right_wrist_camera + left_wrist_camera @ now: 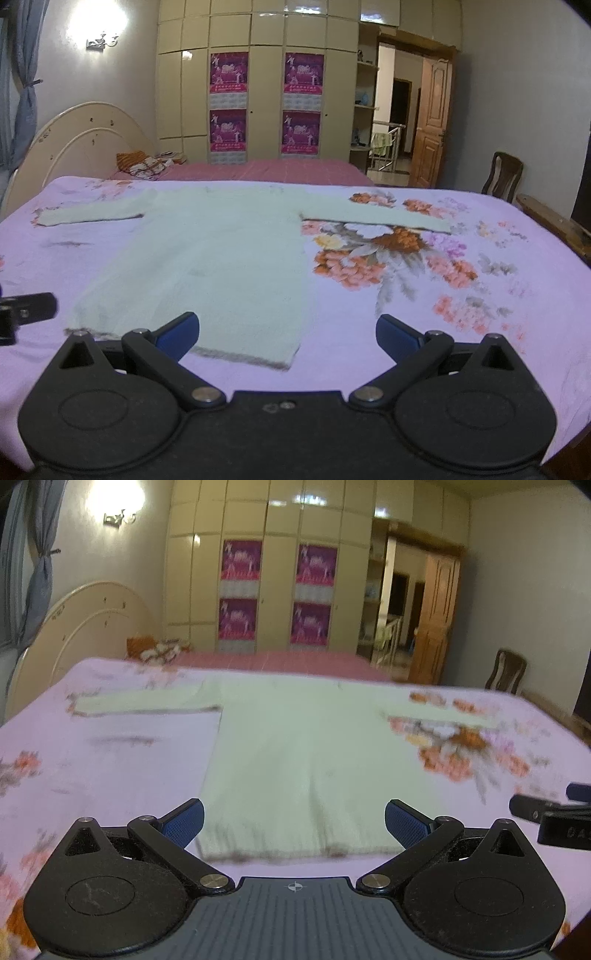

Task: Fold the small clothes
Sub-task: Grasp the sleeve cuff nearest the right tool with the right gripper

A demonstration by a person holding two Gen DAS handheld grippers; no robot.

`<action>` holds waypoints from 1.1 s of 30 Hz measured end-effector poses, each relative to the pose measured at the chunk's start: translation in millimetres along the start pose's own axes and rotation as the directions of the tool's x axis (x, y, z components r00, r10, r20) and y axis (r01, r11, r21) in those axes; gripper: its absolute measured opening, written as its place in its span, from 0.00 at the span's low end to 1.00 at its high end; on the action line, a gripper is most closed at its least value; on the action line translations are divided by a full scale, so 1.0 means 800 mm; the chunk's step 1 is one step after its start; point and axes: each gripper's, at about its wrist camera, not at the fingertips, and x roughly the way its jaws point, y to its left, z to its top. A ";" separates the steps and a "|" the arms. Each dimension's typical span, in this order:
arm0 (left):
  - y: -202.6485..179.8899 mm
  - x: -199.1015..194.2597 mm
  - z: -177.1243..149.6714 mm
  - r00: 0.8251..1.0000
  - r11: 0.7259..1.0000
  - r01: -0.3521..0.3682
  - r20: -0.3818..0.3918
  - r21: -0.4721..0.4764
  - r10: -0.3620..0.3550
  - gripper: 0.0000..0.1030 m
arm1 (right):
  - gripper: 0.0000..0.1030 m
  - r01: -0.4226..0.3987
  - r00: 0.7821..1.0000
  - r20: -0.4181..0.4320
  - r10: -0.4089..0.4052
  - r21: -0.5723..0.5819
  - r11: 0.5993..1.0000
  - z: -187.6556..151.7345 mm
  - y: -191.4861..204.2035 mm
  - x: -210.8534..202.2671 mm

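A pale green long-sleeved sweater (295, 753) lies flat on the lilac floral bedsheet (110, 760), both sleeves spread out sideways and the hem nearest me. My left gripper (294, 821) is open and empty, just above the hem. My right gripper (287, 334) is open and empty, over the hem's right corner; the sweater (221, 258) lies ahead and to its left. The right gripper's tip shows at the left wrist view's right edge (554, 812). The left gripper's tip shows at the right wrist view's left edge (26, 310).
A pink bed (266, 170) with a cream headboard (85, 147) and a pillow (144, 162) stands beyond. A wardrobe (258, 92) with purple posters is behind it. An open wooden door (430, 122) and a dark chair (502, 177) are at the right.
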 end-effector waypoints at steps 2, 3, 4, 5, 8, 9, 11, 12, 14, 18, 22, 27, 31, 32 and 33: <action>0.001 0.013 0.013 1.000 1.000 0.011 0.017 -0.012 -0.010 1.00 | 0.99 0.016 1.000 0.006 -0.016 0.001 1.000 0.009 -0.012 0.012; 0.001 0.022 0.019 1.000 1.000 0.019 0.020 -0.015 -0.019 1.00 | 0.99 0.026 1.000 0.013 -0.027 0.009 1.000 0.014 -0.019 0.019; 0.001 0.033 0.027 1.000 0.999 0.028 0.015 -0.020 -0.028 1.00 | 0.99 0.032 0.999 0.018 -0.032 0.022 0.999 0.019 -0.027 0.026; 0.002 0.045 0.034 0.999 0.999 0.043 0.003 -0.030 -0.043 1.00 | 0.97 0.034 0.999 0.019 -0.035 0.034 0.999 0.024 -0.035 0.033; 0.006 0.083 0.056 0.998 0.998 0.056 -0.011 -0.035 -0.057 1.00 | 0.97 0.044 0.999 0.020 -0.046 0.075 0.996 0.041 -0.063 0.063; 0.005 0.098 0.064 0.999 0.999 0.041 -0.014 -0.029 -0.041 1.00 | 0.97 0.051 0.998 0.018 -0.052 0.084 0.995 0.045 -0.070 0.072; 0.008 0.130 0.079 1.000 1.000 0.013 -0.020 -0.026 -0.014 1.00 | 0.96 0.057 0.998 0.027 -0.061 0.113 0.992 0.059 -0.088 0.093; 0.009 0.146 0.086 1.000 1.000 -0.002 -0.025 -0.031 0.001 1.00 | 0.96 0.061 0.997 0.042 -0.066 0.125 0.990 0.066 -0.096 0.102; 0.016 0.180 0.103 0.999 0.998 0.018 -0.027 -0.058 -0.020 1.00 | 0.96 0.079 0.995 0.058 -0.087 0.130 0.988 0.082 -0.108 0.122; 0.017 0.246 0.131 0.999 0.999 -0.040 0.010 -0.012 0.041 1.00 | 0.95 0.108 0.989 0.079 -0.122 0.158 0.981 0.117 -0.142 0.175; 0.026 0.317 0.147 0.996 0.996 -0.091 0.002 -0.009 0.092 1.00 | 0.94 0.132 0.986 0.075 -0.150 0.203 0.970 0.138 -0.183 0.239; 0.039 0.404 0.156 0.986 0.987 -0.161 -0.033 -0.026 0.161 0.99 | 0.57 0.149 0.986 0.019 -0.163 0.313 0.938 0.147 -0.246 0.332; 0.051 0.452 0.158 0.984 0.984 -0.177 -0.037 -0.032 0.176 1.00 | 0.40 0.147 0.988 -0.042 -0.146 0.505 0.851 0.137 -0.317 0.405; 0.051 0.465 0.160 0.984 0.984 -0.177 -0.038 -0.030 0.176 1.00 | 0.41 0.129 0.991 -0.042 -0.128 0.563 0.816 0.130 -0.336 0.421; 0.053 0.474 0.160 0.984 0.985 -0.173 -0.042 -0.026 0.172 1.00 | 0.41 0.119 0.992 -0.047 -0.114 0.613 0.781 0.124 -0.353 0.437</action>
